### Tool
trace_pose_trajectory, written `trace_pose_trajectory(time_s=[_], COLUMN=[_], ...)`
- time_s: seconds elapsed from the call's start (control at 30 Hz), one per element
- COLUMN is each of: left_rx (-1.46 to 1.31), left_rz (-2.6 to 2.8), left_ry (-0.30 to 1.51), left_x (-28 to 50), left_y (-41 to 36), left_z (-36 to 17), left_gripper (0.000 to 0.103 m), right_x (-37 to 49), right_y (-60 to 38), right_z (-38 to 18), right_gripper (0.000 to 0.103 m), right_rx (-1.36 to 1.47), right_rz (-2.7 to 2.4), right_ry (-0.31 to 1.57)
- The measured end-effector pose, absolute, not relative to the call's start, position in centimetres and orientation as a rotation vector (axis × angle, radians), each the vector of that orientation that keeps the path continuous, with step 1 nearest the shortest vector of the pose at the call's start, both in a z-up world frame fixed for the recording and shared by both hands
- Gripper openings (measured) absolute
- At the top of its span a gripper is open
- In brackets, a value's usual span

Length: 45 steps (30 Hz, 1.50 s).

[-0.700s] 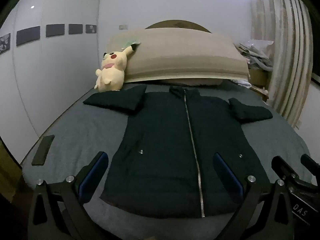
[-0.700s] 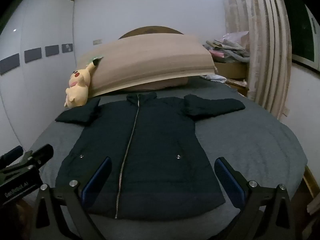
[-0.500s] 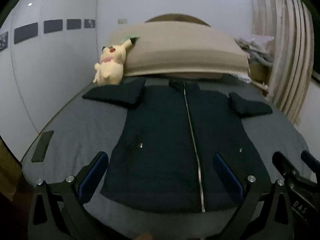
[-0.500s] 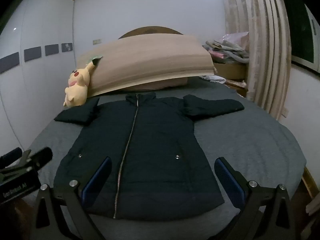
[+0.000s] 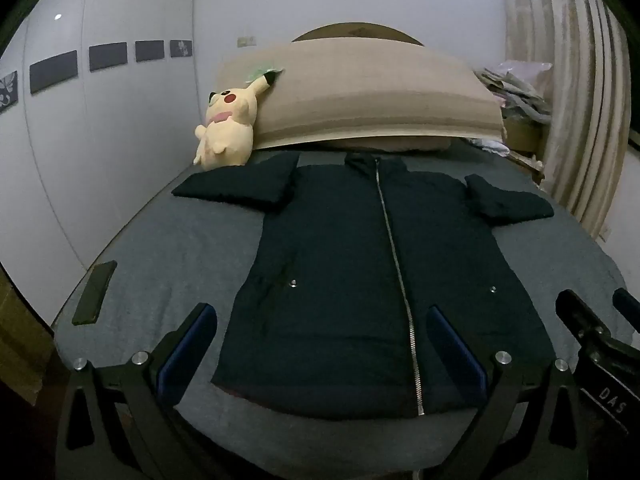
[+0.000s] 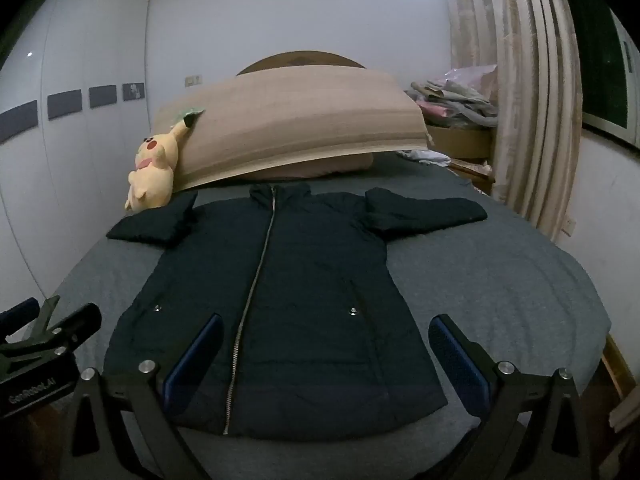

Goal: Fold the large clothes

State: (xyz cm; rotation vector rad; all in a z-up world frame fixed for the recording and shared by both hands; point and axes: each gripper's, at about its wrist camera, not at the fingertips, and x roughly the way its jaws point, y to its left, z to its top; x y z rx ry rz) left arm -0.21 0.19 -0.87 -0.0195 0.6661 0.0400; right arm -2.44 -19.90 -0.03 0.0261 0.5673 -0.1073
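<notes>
Jacket (image 5: pixel 360 272) lies flat, zipped, on the bed (image 5: pixel 172 248); plush toy (image 5: pixel 226 130) by headboard, phone (image 5: pixel 94 292) near the edge. Left hand-held gripper (image 5: pixel 320 344) and right hand-held gripper (image 6: pixel 326 354) gape empty.

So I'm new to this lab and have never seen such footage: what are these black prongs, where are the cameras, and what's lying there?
No robot here: a person carries a handheld two-fingered tool in each hand, each with a wide-angle camera looking along its fingers. The left tool fills one picture, the right tool the other. Both are open and hold nothing. On the grey bed a dark jacket lies flat, zipped, sleeves spread. A yellow plush toy leans by the beige pillow, and a dark flat object, possibly a phone, lies at the bed's left edge.
</notes>
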Motion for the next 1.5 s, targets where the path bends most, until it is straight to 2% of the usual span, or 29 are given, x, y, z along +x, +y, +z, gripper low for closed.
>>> trace_pose_trajectory(time_s=[1.5], left_rx=[-0.016], left_rz=[0.042], left_ry=[0.679], left_x=[-0.10], left_y=[0.16], left_z=[-1.03], left_gripper=[0.103], right_x=[-2.25], right_y=[-19.76], right_z=[-0.16], right_gripper=[0.103], right_rx=[0.014], right_rz=[-0.112], right_ry=[0.575])
